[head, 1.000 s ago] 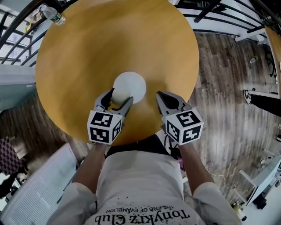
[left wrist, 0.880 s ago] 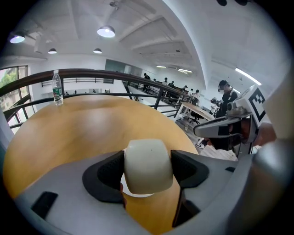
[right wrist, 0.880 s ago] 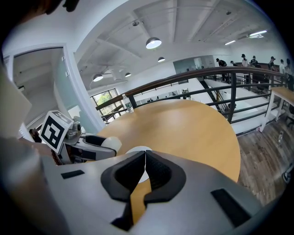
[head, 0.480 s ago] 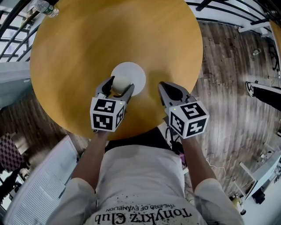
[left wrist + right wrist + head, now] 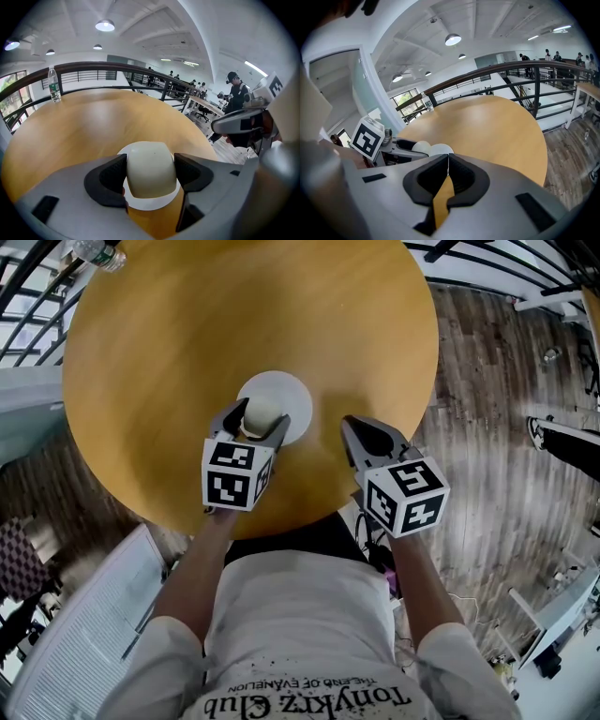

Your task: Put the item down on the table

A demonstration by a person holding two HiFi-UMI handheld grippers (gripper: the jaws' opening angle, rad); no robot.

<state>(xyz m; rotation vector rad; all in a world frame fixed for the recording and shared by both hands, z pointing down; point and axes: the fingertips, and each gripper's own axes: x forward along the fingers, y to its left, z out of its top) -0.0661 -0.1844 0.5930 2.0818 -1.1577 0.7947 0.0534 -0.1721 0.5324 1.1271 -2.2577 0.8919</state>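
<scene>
Bright ceiling lamps; fisheye-warped edges

Person wears a white short-sleeve T-shirt [image 5: 300,615], loose sleeves [image 5: 155,662], black lettering [image 5: 319,699] and small black specks across the chest. Left gripper [image 5: 259,418] and right gripper [image 5: 354,427] have smooth grey moulded shells and curved jaws lined with black pads [image 5: 105,180]. Each carries a white cube [image 5: 234,474] with black square markers on its faces. The right gripper shell shows dark rectangular slots [image 5: 534,206].

Left claw [image 5: 261,415] clamped; right claw [image 5: 351,427] closed, empty.
</scene>
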